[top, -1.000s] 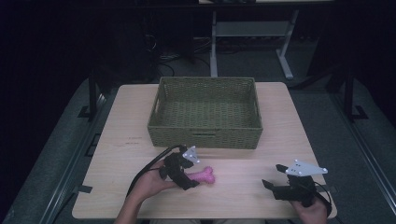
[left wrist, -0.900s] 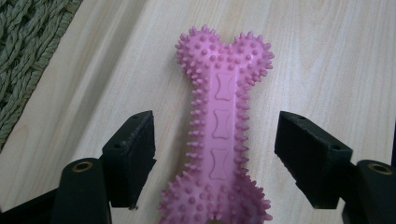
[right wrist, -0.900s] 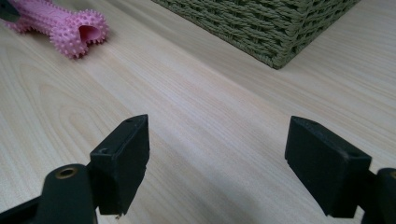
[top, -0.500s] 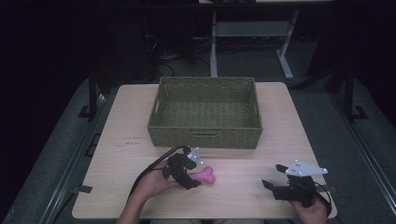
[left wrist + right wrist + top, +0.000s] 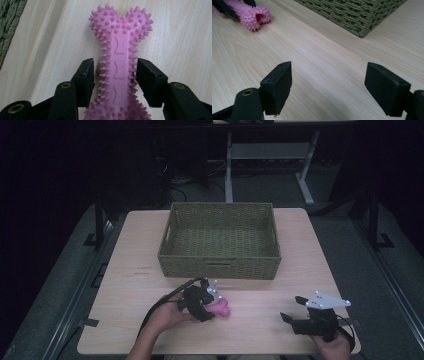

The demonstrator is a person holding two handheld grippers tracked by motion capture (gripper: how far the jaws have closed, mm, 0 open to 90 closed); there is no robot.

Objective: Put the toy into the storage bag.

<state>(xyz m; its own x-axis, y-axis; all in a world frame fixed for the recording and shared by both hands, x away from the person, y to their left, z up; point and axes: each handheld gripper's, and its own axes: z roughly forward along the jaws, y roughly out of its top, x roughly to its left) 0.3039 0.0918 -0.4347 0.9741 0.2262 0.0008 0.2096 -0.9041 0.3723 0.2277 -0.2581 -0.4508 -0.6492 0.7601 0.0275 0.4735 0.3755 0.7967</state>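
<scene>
A pink spiky bone-shaped toy (image 5: 222, 309) lies flat on the wooden table (image 5: 135, 250), in front of the woven basket. My left gripper (image 5: 213, 308) reaches over it from the left. In the left gripper view the toy's (image 5: 121, 45) shaft runs between the two jaws of the left gripper (image 5: 115, 75), which have just been closing. The right pad meets the spike tips and a thin gap remains at the left pad. My right gripper (image 5: 292, 309) rests at the front right, and its jaws (image 5: 328, 82) stand wide apart over bare wood. The toy (image 5: 254, 15) lies far off at the upper left there.
An olive woven basket (image 5: 220, 265) with nothing visible inside sits mid-table behind both grippers; its corner (image 5: 362, 15) is close ahead of the right gripper, and its edge (image 5: 10, 20) lies left of the toy. Dark floor and a metal desk frame (image 5: 270, 152) lie beyond.
The left gripper has edged slightly rightward along the toy and its jaws have drawn in around it. The toy and the right gripper have not moved.
</scene>
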